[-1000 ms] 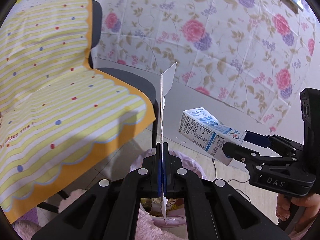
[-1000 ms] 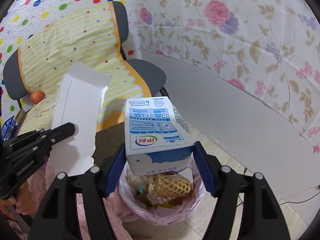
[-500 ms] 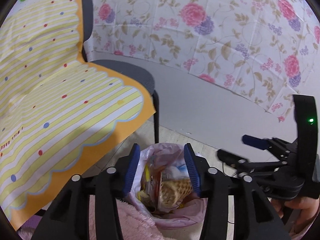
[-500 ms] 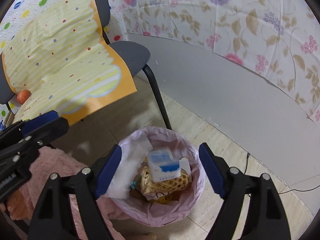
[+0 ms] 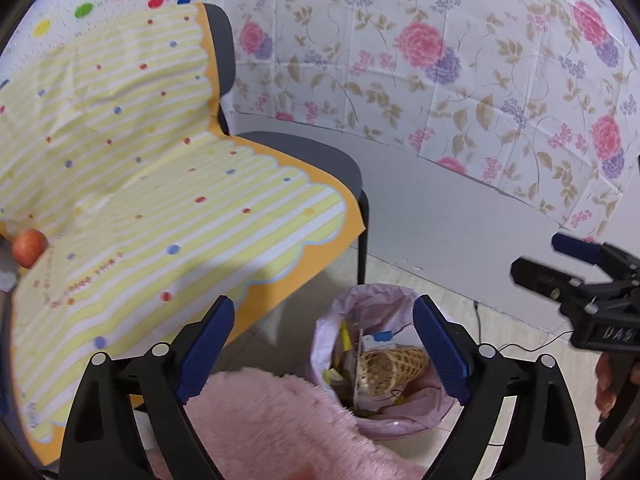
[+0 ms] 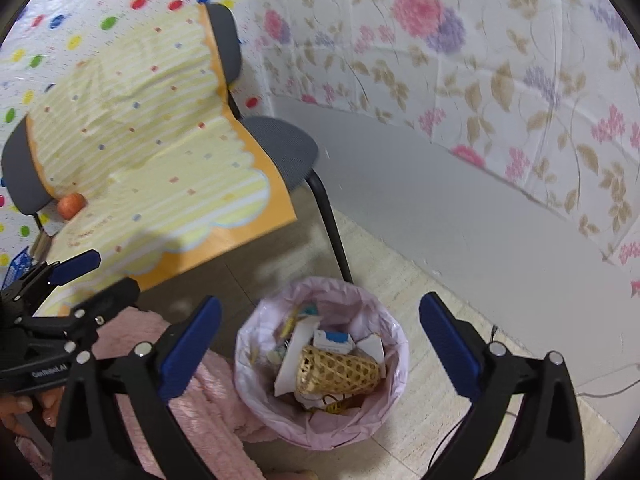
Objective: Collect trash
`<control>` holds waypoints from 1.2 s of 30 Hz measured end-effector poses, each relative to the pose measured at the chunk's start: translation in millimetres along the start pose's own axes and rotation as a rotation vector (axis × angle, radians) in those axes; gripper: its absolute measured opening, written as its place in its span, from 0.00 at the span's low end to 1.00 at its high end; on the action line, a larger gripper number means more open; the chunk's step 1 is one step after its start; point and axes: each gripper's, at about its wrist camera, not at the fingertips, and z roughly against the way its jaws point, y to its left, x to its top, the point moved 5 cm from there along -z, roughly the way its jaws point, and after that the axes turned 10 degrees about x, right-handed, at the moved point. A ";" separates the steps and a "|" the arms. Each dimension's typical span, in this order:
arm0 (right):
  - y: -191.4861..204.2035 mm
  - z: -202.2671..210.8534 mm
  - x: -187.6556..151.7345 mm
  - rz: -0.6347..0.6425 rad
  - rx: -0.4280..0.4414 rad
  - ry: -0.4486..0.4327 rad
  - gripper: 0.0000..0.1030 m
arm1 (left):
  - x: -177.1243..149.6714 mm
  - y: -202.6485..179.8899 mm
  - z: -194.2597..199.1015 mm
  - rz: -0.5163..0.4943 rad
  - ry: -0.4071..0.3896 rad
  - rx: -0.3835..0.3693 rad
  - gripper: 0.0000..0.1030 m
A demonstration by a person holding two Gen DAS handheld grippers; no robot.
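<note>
A bin lined with a pink bag (image 6: 384, 320) stands on the floor beside the chair; it also shows in the left wrist view (image 5: 332, 320). Inside lie the blue-and-white milk carton (image 6: 334, 339), white paper (image 6: 296, 354), a woven foam net (image 6: 340, 372) and other scraps. My right gripper (image 6: 320, 344) is open and empty above the bin; it shows in the left wrist view (image 5: 556, 260) at the right. My left gripper (image 5: 324, 344) is open and empty above the bin's left side; it shows in the right wrist view (image 6: 100, 272) at the left.
A grey chair (image 6: 280, 148) draped with a yellow striped cloth (image 5: 152, 208) stands left of the bin. An orange fruit (image 5: 28, 246) lies on the cloth. A fluffy pink fabric (image 5: 260, 424) lies below my grippers. A floral-covered wall (image 5: 440, 80) runs behind. A cable (image 5: 528, 346) lies on the floor.
Both grippers opened: the left let go of the white paper and the right let go of the milk carton. Both pieces now lie in the bin. Both views have shifted.
</note>
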 end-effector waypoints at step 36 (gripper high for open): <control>187.2 1.9 82.7 0.286 0.244 -0.065 0.94 | -33.9 212.6 102.6 0.341 0.088 0.503 0.91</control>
